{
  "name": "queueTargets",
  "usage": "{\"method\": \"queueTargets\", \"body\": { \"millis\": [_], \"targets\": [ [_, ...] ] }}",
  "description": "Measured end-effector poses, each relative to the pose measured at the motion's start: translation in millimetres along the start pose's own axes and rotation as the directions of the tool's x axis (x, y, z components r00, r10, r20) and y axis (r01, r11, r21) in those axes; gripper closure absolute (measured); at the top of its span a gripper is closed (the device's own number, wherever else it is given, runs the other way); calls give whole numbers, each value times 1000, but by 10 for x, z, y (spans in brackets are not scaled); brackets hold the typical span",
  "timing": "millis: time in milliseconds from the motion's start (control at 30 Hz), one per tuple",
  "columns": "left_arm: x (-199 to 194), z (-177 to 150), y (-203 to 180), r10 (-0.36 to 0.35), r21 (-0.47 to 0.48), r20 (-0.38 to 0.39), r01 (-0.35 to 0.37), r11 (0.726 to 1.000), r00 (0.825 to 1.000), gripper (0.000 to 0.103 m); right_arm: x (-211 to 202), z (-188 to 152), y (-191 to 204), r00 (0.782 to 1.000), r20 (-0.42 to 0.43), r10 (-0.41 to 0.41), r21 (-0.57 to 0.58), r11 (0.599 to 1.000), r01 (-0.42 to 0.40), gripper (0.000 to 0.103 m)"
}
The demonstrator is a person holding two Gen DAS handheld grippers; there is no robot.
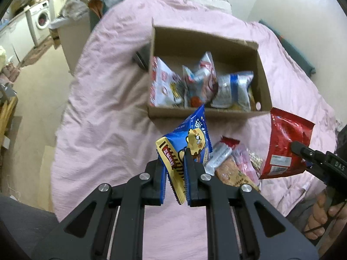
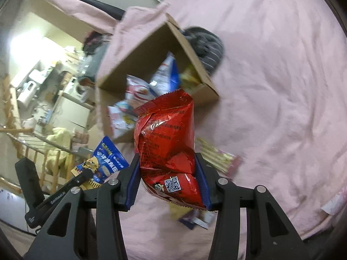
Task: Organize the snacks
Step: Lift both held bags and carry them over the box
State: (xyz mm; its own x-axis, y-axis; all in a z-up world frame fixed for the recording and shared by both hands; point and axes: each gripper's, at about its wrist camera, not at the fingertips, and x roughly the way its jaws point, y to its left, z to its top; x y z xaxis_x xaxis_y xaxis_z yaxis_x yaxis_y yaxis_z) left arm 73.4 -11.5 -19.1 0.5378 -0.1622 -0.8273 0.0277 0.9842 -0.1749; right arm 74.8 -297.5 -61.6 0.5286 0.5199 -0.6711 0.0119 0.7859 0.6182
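The left gripper [image 1: 174, 171] is clamped on a blue and yellow snack packet [image 1: 186, 143], pinching its lower edge so the bag stands up between the fingers, clear of the pink bed cover [image 1: 104, 99]. The right gripper [image 2: 168, 186] is closed around a red snack bag [image 2: 167, 143], squeezing its crumpled lower half; the bag is puffy, so the grip sits low, probably to keep it from slipping. Both bags are held up just short of the open cardboard box [image 1: 263, 82], which lies on the bed toward its far edge and already holds several white, red and blue packets [image 1: 201, 82]. Judging by this, both are about to be dropped in. A loose pile of snacks [image 1: 229, 162] lies on the bed between the grippers, still to be sorted. A dark grey object [image 2: 206, 45] sits just beside the box's far wall, out of the way. The box's near wall is the only obstacle to clear.
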Motion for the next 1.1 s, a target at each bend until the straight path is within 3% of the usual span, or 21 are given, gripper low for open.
{"method": "queueTargets", "body": {
  "millis": [533,800,1100],
  "targets": [
    [-374,573,16,32,47,148,-39,998,988,92,-138,351,401,996,81,34,-79,996,-27,54],
    [-156,798,72,49,45,132,-55,997,990,92,-63,713,343,994,110,-20,-64,998,27,54],
    [230,1164,-44,61,69,108,-69,995,992,92,394,1119,466,997,72,-30,-88,995,37,54]
  ]
}}
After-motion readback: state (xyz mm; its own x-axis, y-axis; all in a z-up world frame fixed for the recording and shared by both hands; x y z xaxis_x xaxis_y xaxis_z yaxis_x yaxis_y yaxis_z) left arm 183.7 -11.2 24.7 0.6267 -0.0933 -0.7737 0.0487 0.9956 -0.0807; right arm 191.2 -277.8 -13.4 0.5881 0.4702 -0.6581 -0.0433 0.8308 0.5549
